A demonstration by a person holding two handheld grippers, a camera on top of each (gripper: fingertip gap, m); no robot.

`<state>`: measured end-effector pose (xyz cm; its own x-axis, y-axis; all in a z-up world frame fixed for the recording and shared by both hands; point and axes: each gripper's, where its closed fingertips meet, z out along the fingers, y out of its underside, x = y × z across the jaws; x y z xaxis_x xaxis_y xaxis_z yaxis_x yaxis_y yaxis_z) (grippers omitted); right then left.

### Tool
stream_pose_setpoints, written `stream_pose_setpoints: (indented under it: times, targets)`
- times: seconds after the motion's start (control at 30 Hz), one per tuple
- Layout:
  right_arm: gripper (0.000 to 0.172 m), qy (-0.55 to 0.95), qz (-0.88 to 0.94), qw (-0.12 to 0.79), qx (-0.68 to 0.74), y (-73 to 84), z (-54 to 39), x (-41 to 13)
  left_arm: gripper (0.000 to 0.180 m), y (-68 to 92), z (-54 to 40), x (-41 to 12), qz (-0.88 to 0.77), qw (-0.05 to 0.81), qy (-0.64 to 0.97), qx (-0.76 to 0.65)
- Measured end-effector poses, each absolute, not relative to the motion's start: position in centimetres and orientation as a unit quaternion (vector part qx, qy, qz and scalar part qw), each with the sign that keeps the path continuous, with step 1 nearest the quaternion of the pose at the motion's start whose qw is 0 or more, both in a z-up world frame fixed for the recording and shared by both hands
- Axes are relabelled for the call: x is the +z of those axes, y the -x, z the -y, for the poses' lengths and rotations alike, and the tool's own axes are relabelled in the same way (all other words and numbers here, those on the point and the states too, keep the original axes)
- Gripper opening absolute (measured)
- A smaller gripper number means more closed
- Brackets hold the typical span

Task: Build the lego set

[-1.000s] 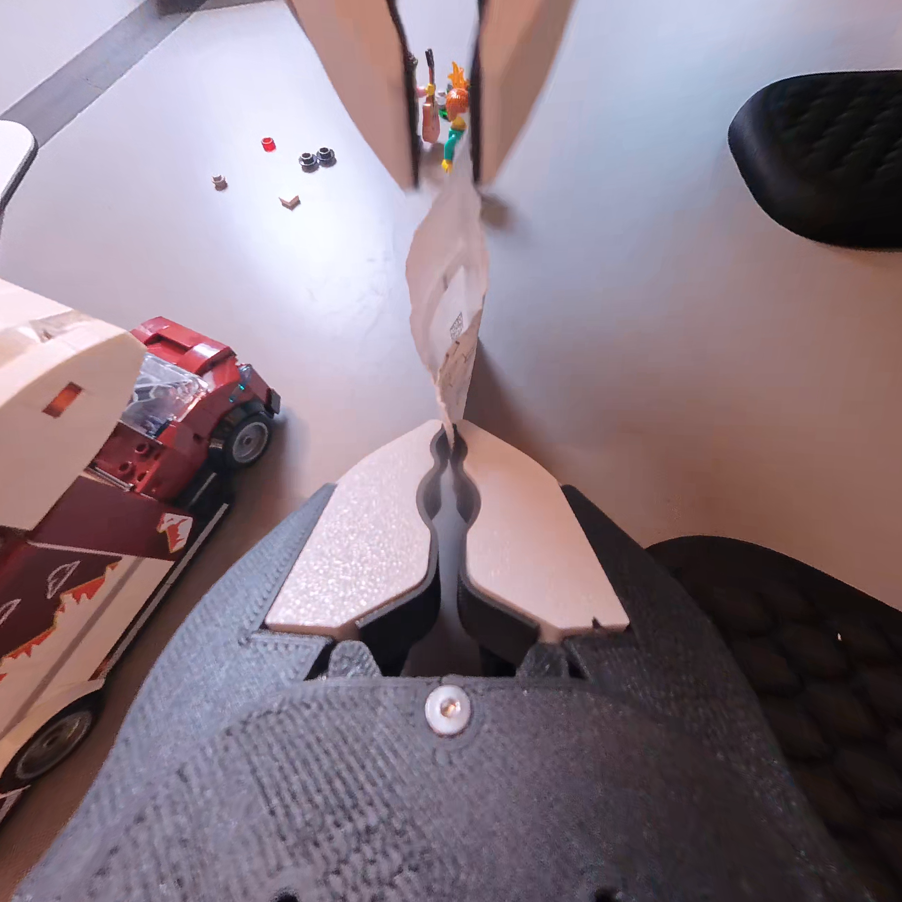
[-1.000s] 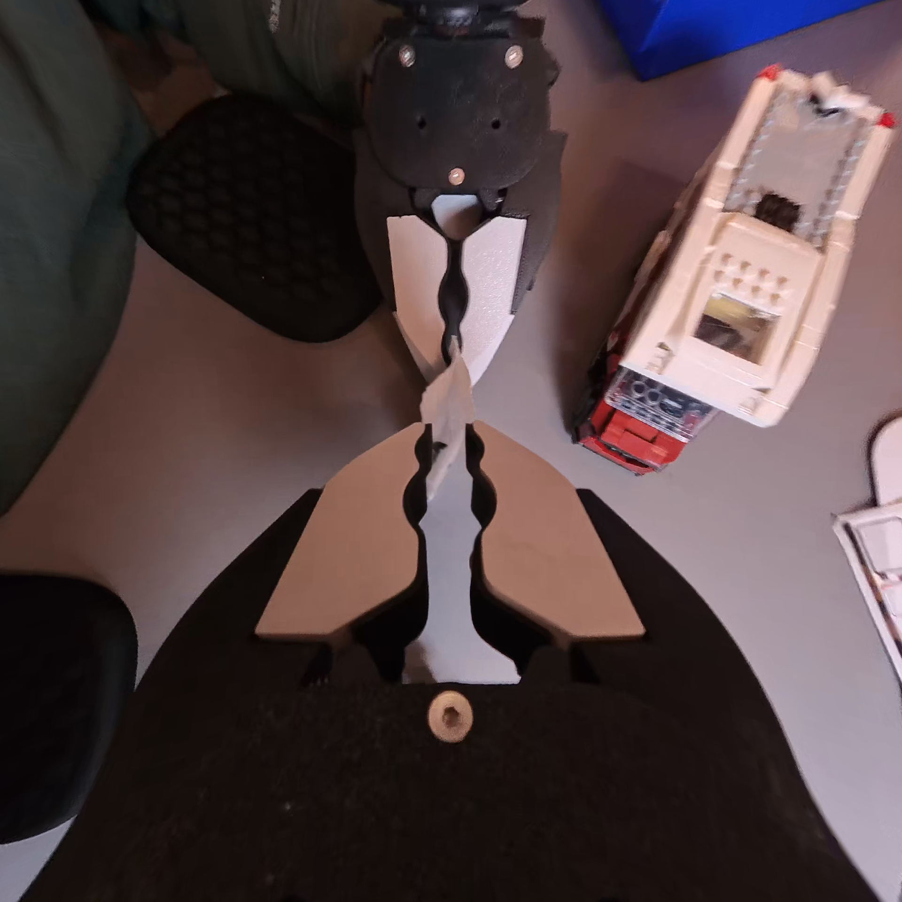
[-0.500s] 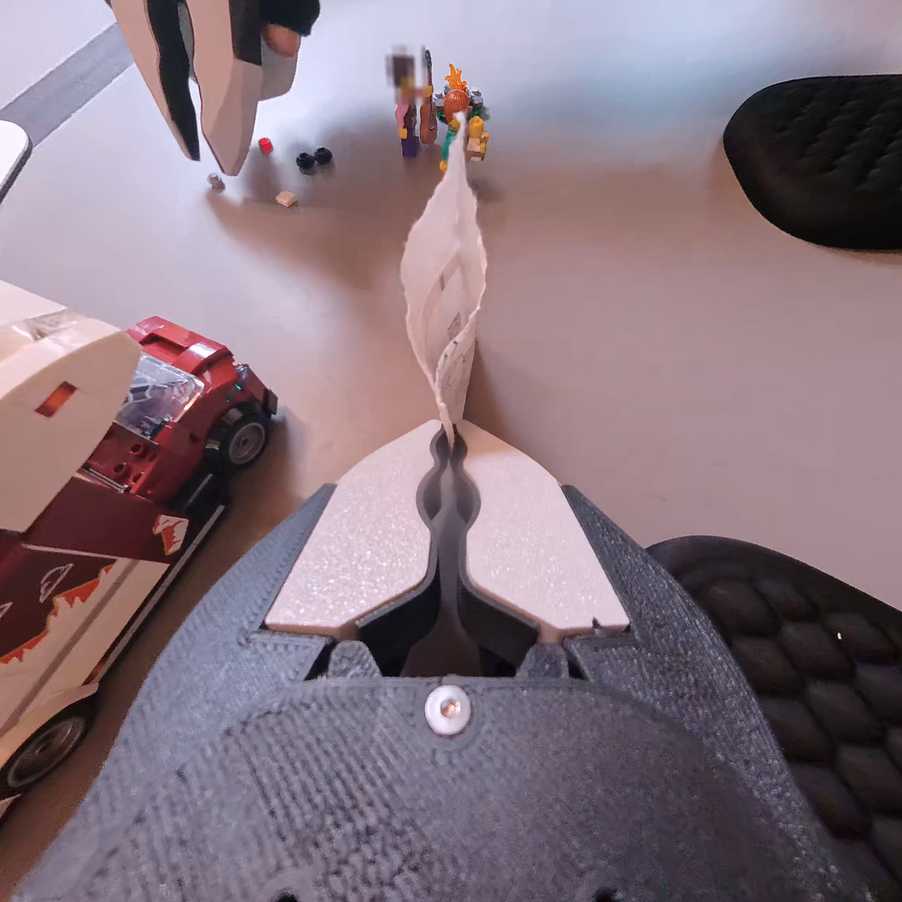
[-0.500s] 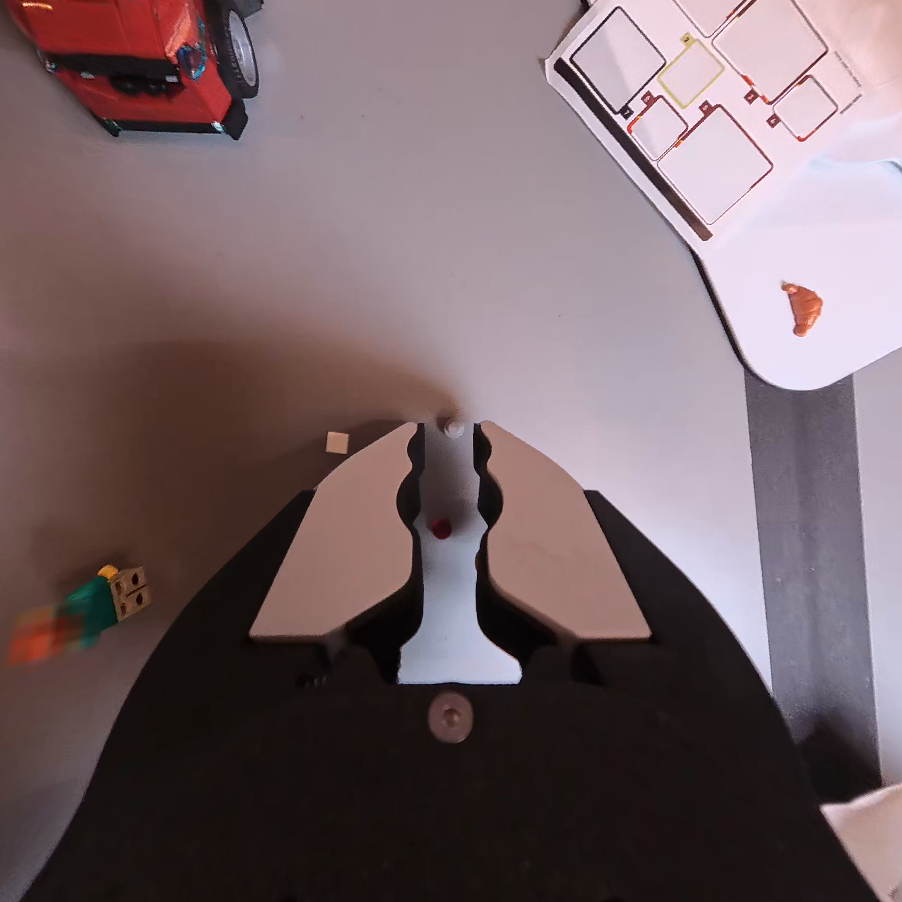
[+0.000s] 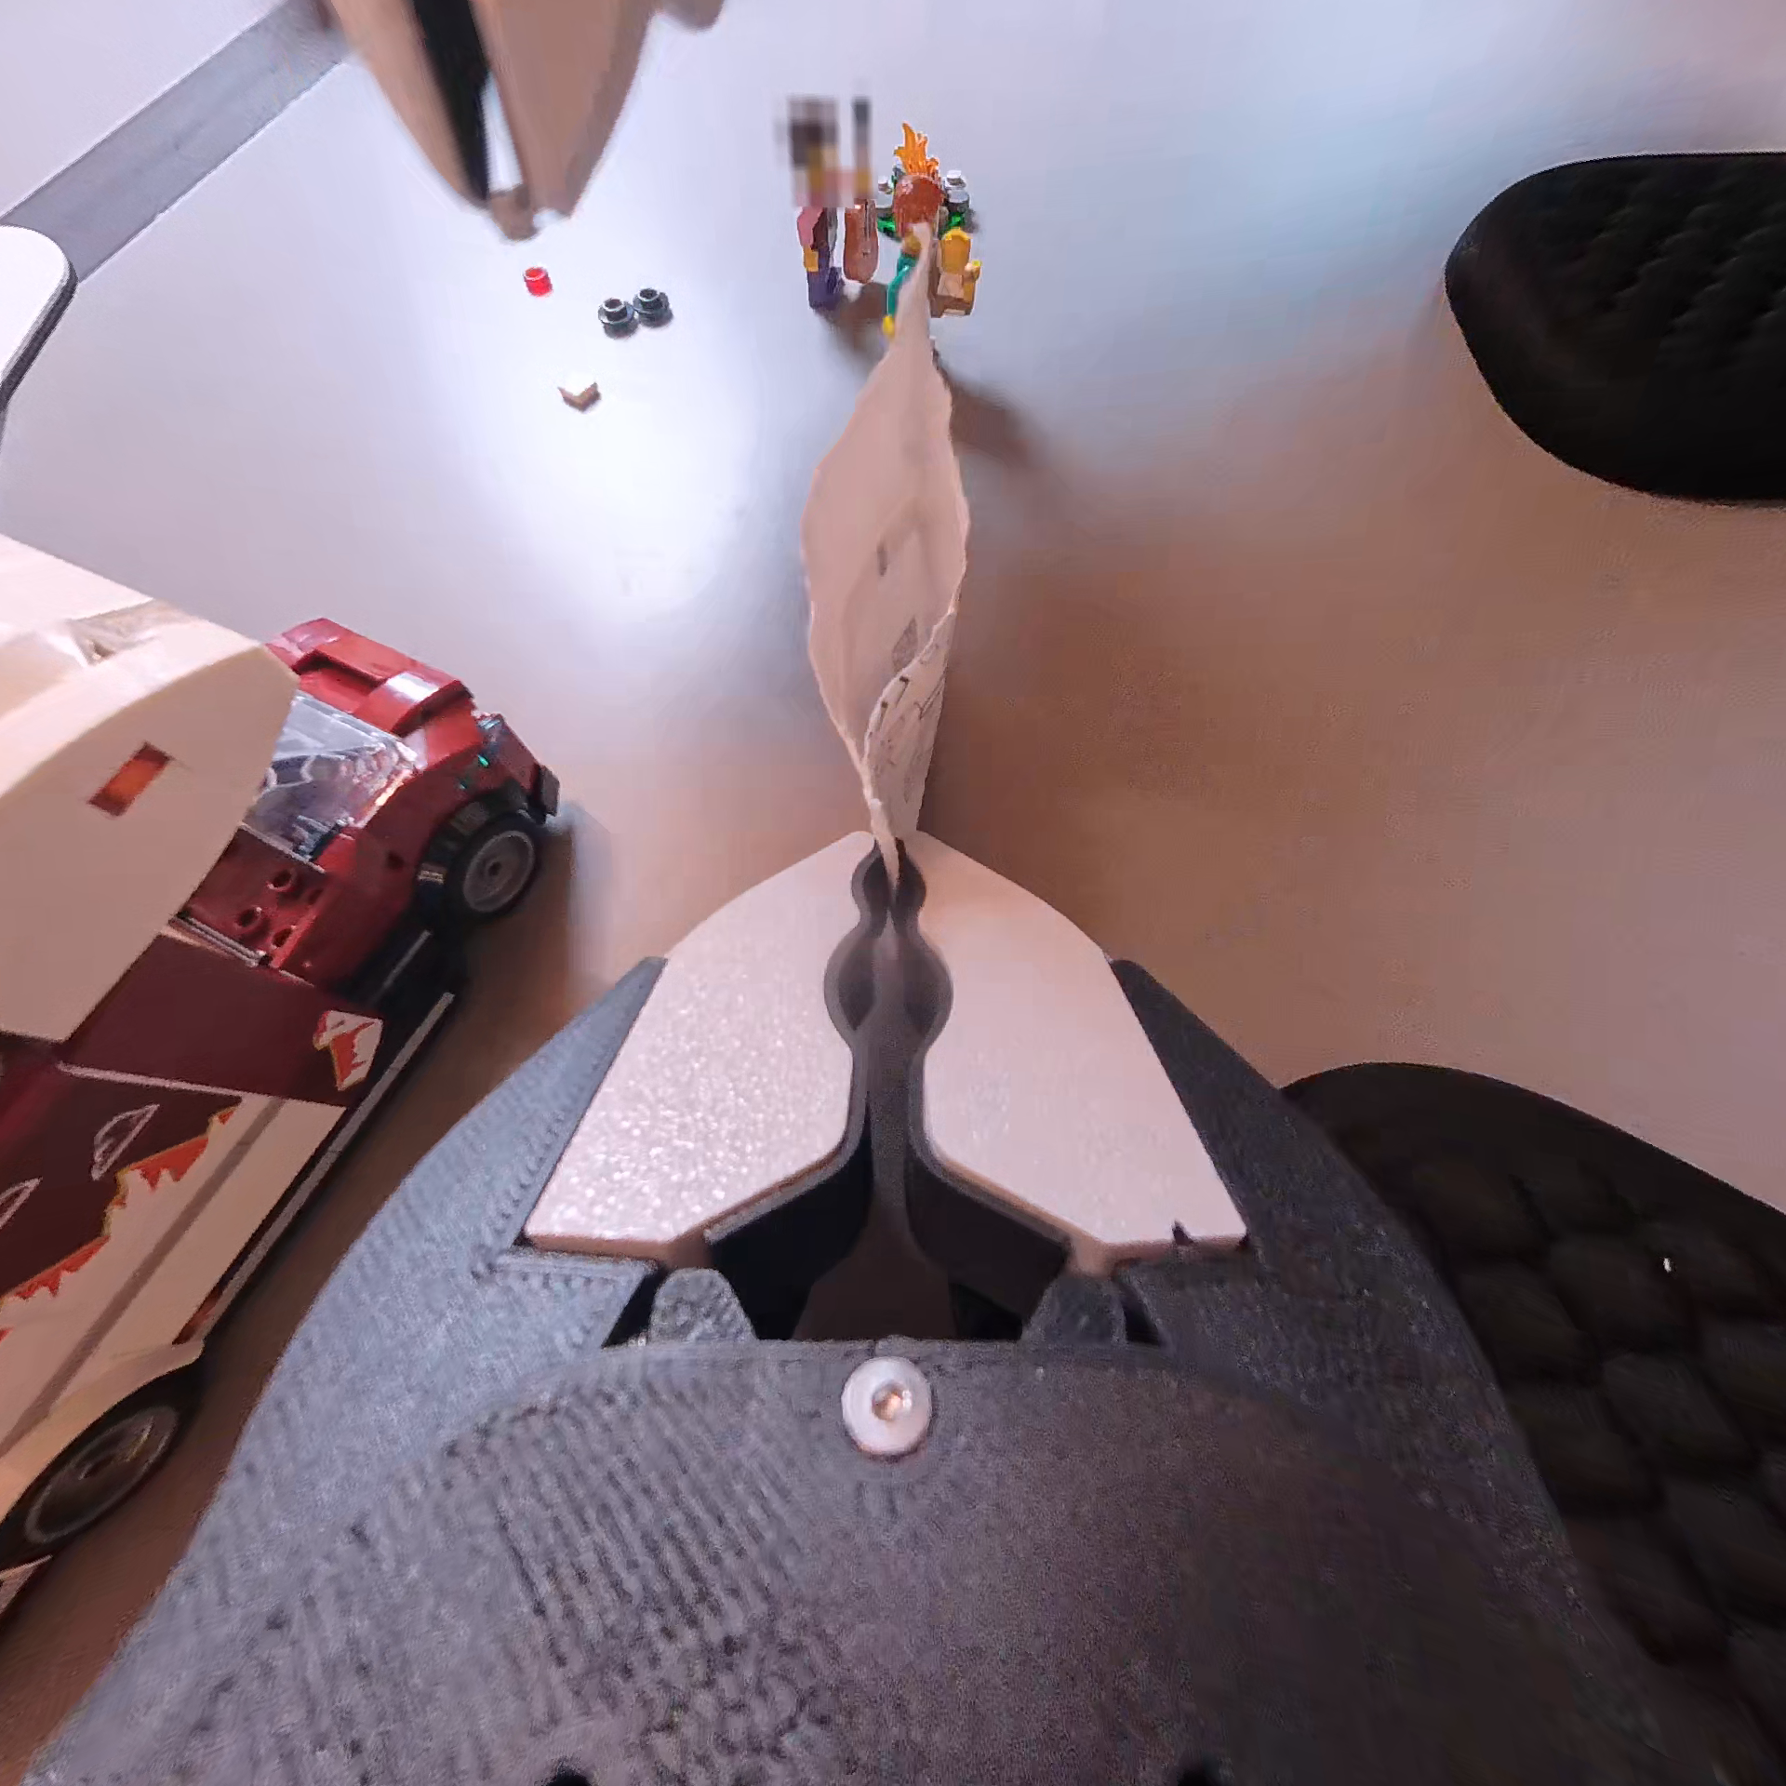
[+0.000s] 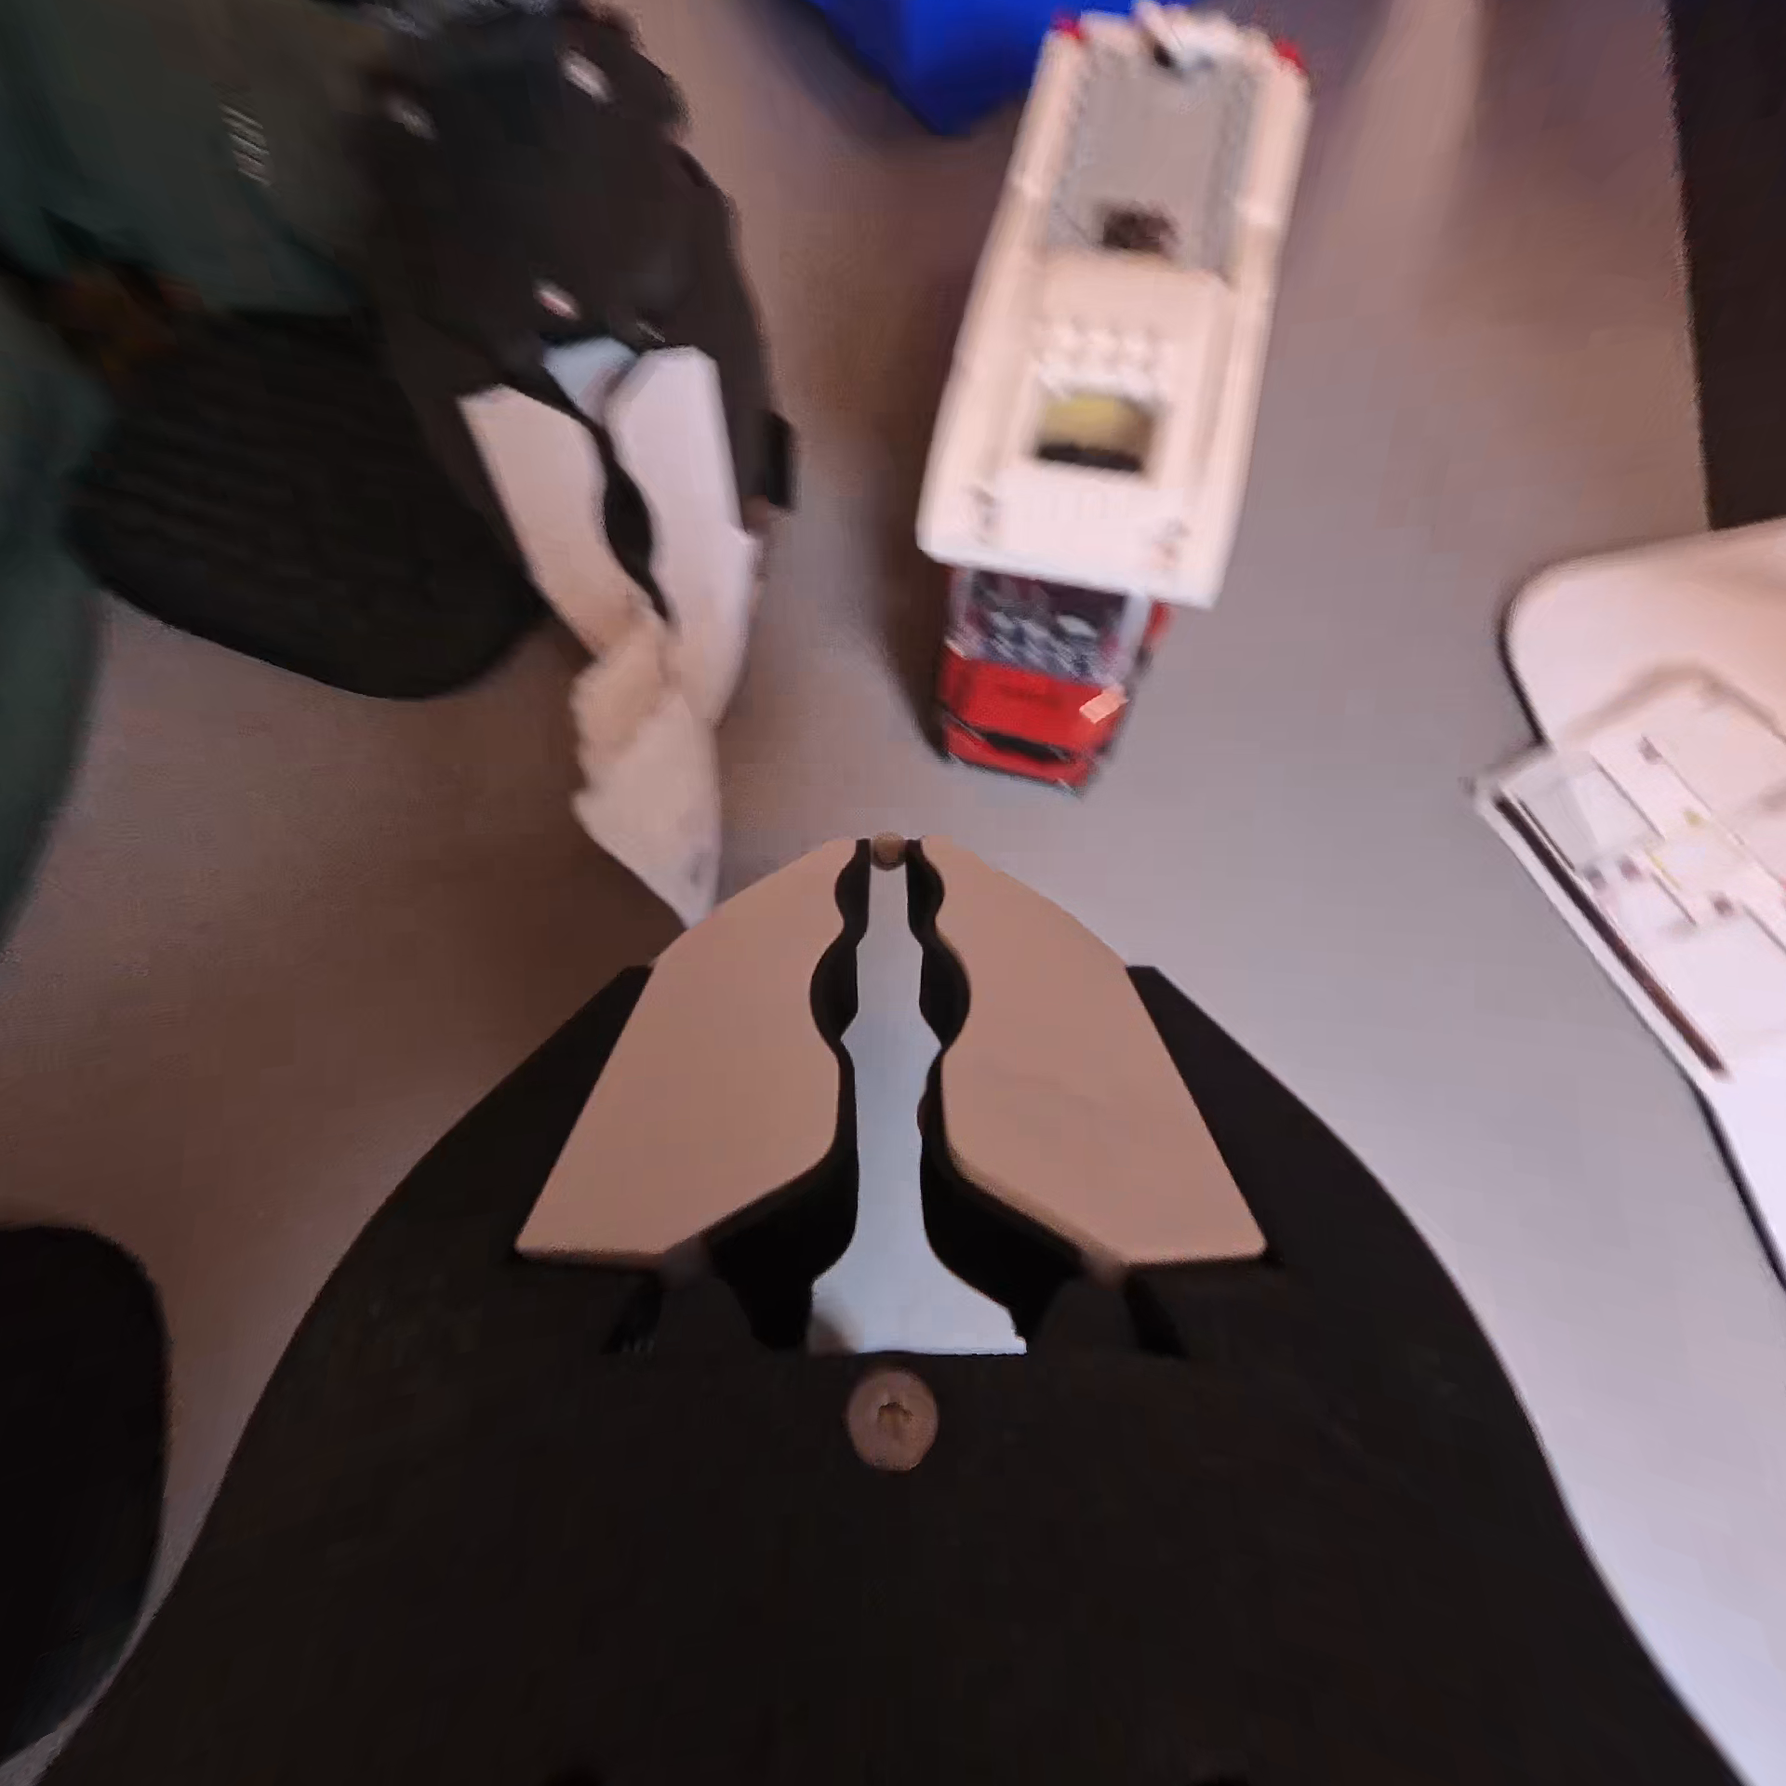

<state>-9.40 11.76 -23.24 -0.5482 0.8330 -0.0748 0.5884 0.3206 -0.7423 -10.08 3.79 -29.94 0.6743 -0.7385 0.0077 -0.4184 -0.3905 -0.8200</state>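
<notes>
Left gripper (image 5: 891,855) jaws closed, pinching a white paper bag (image 5: 884,580); right gripper (image 6: 887,850) narrowly parted, nipping a small grey stud (image 6: 886,850).

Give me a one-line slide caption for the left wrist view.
Left gripper pinching a white paper bag above a grey table, toy truck alongside.

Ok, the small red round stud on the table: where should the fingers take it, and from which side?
Probably from straight above, fingers closing across its round sides. The red stud sits low and alone on the flat table, with the two dark round pieces apart on its right.
</notes>
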Motion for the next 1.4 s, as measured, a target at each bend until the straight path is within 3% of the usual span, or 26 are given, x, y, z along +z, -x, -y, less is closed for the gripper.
stream_pose_setpoints:
  times: [0.17, 0.43, 0.57, 0.73, 1.0, 1.07, 1.23, 1.4]
  targets:
    - [0.006, 0.376, 0.833, 0.134, 0.382, 9.0, -5.4, -22.4, 0.0, 10.0, -3.7, -29.9, -0.358, 0.422, 0.812, -0.187]
    - [0.016, 0.375, 0.849, 0.138, 0.345, 8.4, -5.2, -23.3, 0.0, 10.0, -3.7, -29.7, -0.359, 0.425, 0.811, -0.184]
    - [0.016, 0.426, 0.824, 0.183, 0.325, 8.3, -10.1, -22.6, 0.001, 10.0, -3.7, -29.8, -0.358, 0.423, 0.812, -0.183]
    - [0.016, 0.533, 0.8, 0.163, 0.224, 5.7, -18.6, -28.1, 0.0, 9.8, -3.7, -29.9, -0.361, 0.422, 0.811, -0.184]
    - [0.017, 0.556, 0.796, 0.153, 0.182, 5.7, -20.6, -31.7, 0.001, 9.7, -3.7, -30.0, -0.36, 0.422, 0.81, -0.191]
    - [0.01, 0.56, 0.794, 0.141, 0.188, 5.7, -20.5, -31.8, 0.001, 9.8, -3.7, -30.0, -0.359, 0.422, 0.81, -0.191]
    - [0.007, 0.546, 0.8, 0.138, 0.206, 6.2, -19.3, -31.0, 0.001, 10.0, -3.8, -30.0, -0.356, 0.421, 0.812, -0.189]
    - [0.007, 0.44, 0.804, 0.158, 0.367, 8.7, -10.3, -23.6, 0.0, 10.0, -3.8, -29.9, -0.356, 0.421, 0.813, -0.188]
